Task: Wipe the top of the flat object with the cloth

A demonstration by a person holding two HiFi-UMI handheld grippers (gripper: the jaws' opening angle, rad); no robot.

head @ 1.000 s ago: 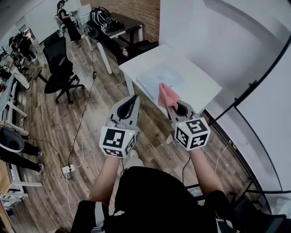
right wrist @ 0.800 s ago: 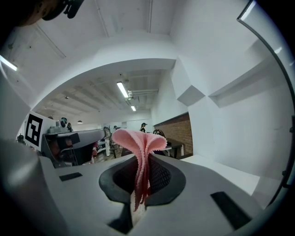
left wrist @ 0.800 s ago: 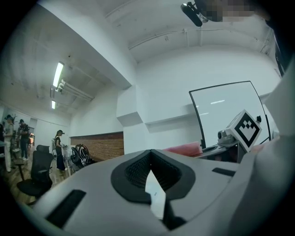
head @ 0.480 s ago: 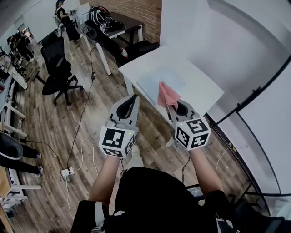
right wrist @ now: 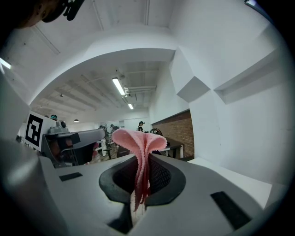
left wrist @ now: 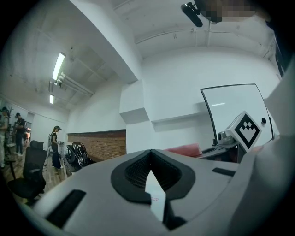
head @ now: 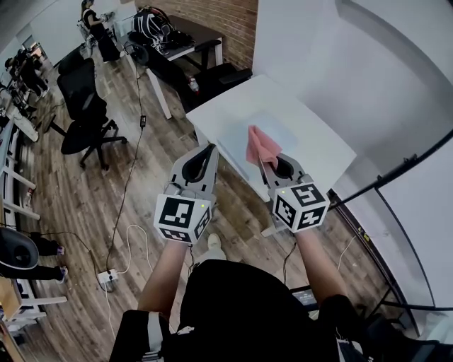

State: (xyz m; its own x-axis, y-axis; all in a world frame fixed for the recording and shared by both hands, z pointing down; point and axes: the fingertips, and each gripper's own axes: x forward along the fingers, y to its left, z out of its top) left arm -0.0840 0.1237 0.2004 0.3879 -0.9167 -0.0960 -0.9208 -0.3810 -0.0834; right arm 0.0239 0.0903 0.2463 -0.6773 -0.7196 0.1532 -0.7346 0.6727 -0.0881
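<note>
Person: standing in a black top (head: 241, 311), both forearms reaching forward, one gripper in each hand, side by side at about the same height.
Left gripper (head: 207, 151): jaws are sitting clenched together with nothing between them (left wrist: 151, 156); it is hanging over the wood floor (head: 92, 191), left of the table's near corner.
Right gripper (head: 272, 164): jaws are squeezing tight on the cloth (right wrist: 141, 180), its body over the floor just short of the table edge.
Cloth (head: 260, 146): pink, bunched where it is being pinched and fanning out in folds beyond the jaw tips (right wrist: 138, 140); it is riding up off the table, and from the head view it is covering part of the sheet.
Table (head: 318, 145): white, standing in the corner against white walls.
Sheet (head: 283, 129): pale blue, lying flat on the tabletop just beyond the cloth.
Cable (head: 131, 177): trailing across the floor to a power strip (head: 106, 276) at the left.
Chair (head: 81, 106): black, on wheels, standing well off to the left.
Desk (head: 191, 39): dark top, bags (head: 152, 28) piled on it, before a brick wall (head: 212, 13).
Far end: another person (head: 95, 32) is standing by more desks.
</note>
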